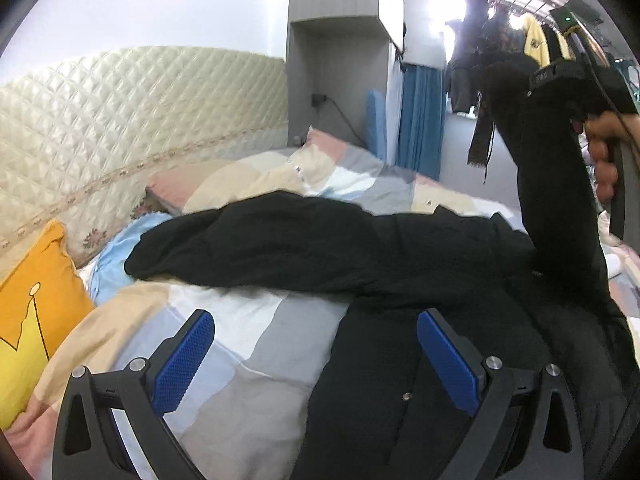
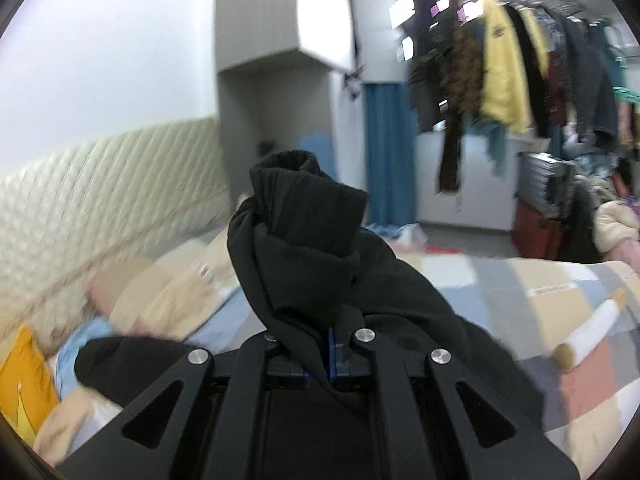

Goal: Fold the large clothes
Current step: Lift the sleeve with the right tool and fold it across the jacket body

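A large black garment (image 1: 304, 248) lies spread across the patchwork quilt (image 1: 256, 344) on the bed, one sleeve stretched to the left. My left gripper (image 1: 316, 350) hovers open above the quilt and the garment's near edge, its blue pads (image 1: 186, 356) wide apart with nothing between them. At the right in the left wrist view, my right gripper (image 1: 560, 76), held by a hand (image 1: 604, 152), lifts the other black sleeve (image 1: 556, 184) high off the bed. In the right wrist view that gripper (image 2: 322, 354) is shut on the black sleeve (image 2: 304, 240), whose ribbed cuff stands up in front of the lens.
A quilted cream headboard (image 1: 120, 128) runs along the left, with an orange cushion (image 1: 36, 312) and pillows (image 1: 216, 188) below it. A grey cabinet (image 1: 336, 60) and blue curtain (image 1: 420, 120) stand behind. A clothes rack (image 2: 520, 60) with hanging garments and a red suitcase (image 2: 536, 232) are at the right.
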Action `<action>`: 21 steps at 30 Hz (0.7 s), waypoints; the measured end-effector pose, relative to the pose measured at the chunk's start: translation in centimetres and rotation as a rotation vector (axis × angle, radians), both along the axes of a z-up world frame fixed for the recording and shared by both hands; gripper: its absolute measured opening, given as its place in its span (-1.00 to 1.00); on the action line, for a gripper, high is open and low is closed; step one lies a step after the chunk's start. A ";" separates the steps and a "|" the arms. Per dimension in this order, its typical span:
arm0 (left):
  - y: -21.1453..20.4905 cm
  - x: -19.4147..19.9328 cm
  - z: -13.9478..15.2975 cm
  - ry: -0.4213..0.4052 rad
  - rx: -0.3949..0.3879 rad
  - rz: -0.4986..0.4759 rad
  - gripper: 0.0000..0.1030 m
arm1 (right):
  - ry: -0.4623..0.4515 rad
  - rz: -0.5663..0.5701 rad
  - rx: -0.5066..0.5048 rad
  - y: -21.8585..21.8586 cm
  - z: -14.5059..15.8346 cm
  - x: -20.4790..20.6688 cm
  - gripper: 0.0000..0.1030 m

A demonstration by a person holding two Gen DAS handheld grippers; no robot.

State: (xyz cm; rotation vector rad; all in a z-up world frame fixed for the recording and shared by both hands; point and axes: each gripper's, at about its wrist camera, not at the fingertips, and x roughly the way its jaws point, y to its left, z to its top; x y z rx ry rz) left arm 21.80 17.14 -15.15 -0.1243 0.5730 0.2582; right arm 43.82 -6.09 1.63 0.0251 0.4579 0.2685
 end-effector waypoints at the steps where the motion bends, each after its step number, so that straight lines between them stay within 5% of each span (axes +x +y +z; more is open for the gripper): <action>1: 0.1 0.2 -0.2 0.005 -0.006 0.002 0.99 | 0.008 0.016 -0.020 0.8 -0.8 0.0 -0.89; 12: 1.9 2.2 -2.5 0.074 -0.038 0.020 0.99 | 0.212 0.147 -0.093 6.9 -15.0 1.0 -0.89; 17: 3.3 2.5 -3.3 0.085 -0.114 0.038 0.99 | 0.303 0.171 -0.158 8.4 -19.8 1.8 -0.88; 21: 2.9 2.7 -3.7 0.092 -0.103 0.028 0.99 | 0.370 0.173 -0.200 9.4 -22.9 2.0 -0.83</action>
